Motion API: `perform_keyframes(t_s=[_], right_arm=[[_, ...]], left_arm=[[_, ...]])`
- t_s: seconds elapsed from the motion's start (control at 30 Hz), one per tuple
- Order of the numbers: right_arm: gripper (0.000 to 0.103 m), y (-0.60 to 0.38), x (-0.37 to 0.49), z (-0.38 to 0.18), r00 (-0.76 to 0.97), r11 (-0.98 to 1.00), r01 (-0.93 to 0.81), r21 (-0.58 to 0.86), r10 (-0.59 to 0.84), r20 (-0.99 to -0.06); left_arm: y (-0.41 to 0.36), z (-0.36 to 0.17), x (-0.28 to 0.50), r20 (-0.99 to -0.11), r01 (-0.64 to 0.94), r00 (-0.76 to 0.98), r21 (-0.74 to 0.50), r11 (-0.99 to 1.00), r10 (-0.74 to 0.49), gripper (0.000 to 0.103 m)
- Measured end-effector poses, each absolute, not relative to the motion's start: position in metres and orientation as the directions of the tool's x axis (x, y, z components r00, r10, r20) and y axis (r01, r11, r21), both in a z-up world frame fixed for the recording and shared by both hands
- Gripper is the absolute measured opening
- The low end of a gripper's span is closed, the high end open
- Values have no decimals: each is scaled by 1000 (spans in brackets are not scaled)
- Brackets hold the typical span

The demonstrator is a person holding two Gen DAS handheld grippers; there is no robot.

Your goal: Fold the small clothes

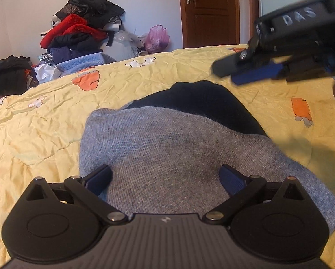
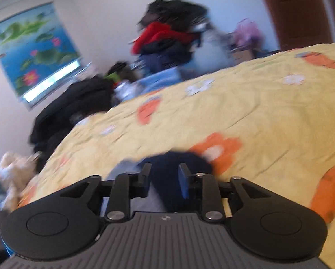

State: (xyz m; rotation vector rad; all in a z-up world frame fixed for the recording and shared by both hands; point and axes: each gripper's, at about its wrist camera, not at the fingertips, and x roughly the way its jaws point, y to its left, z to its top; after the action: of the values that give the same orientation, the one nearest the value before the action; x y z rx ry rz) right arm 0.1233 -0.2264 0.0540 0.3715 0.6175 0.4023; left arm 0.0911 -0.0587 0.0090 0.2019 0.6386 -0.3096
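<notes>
While flat, garment (image 1: pixel 167 152) within left gripper (image 1: pixel 165 179)

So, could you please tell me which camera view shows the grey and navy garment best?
The left wrist view: the grey and navy garment lies sharp and nearly whole on the yellow bedspread, beyond the open left tongs. The right wrist view is motion-blurred, showing only its navy end between the right tongs.

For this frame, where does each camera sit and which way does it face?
Left wrist: on the left gripper, low over the grey-and-dark garment, facing the clothes pile and door; its spread fingers and the right gripper show.
Right wrist: on the right gripper, tilted and blurred, facing the window blind; its own fingers show.
Shared: garment, yellow bedspread, pile.
</notes>
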Motion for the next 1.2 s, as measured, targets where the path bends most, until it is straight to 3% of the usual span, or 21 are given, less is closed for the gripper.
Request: perform_keyframes(t_s=[0.1, 0.2, 0.27, 0.4, 0.5, 0.67, 0.73, 0.83, 0.93, 1.03, 1.13, 1.2], right_arm=[[41, -196, 127, 40, 697, 878, -297, 375, 468, -544], [39, -194, 154, 10, 672, 913, -225, 340, 398, -625], [34, -208, 161, -2, 694, 889, -226, 398, 434, -575], [33, -207, 163, 1, 687, 900, -221, 377, 418, -595], [41, -204, 149, 15, 699, 911, -189, 366, 386, -601], [51, -209, 82, 43, 744, 870, -255, 422, 455, -489], [52, -201, 67, 40, 716, 860, -289, 420, 485, -501], [49, -191, 73, 10, 660, 886, -250, 391, 451, -601], [43, -200, 76, 0, 684, 871, -236, 430, 464, -563], [47, -216, 63, 18, 674, 858, -206, 471, 473, -567], [56, -249, 25, 46, 756, 900, -206, 384, 396, -522], [61, -277, -5, 63, 829, 960, -153, 235, 254, -499]], left_arm=[[-60, 10, 89, -614, 344, 759, 94, 934, -218, 103], [-58, 9, 89, -616, 350, 756, 93, 932, -222, 103], [-58, 8, 90, -613, 350, 757, 93, 932, -223, 103], [-58, 6, 91, -603, 348, 765, 94, 933, -225, 103], [-51, 17, 79, -582, 336, 781, 87, 938, -226, 103], [-28, 34, 27, -539, 374, 789, 43, 927, -294, 103], [-31, 27, 20, -576, 412, 754, 37, 911, -317, 103], [-40, 1, 27, -630, 409, 722, 57, 911, -285, 103], [-40, 0, 29, -620, 388, 734, 49, 920, -276, 103], [-25, 15, 17, -593, 375, 757, 51, 926, -274, 103], [16, 33, -3, -534, 323, 810, 60, 944, -243, 103], [53, 41, -15, -511, 253, 840, 74, 965, -181, 103]])
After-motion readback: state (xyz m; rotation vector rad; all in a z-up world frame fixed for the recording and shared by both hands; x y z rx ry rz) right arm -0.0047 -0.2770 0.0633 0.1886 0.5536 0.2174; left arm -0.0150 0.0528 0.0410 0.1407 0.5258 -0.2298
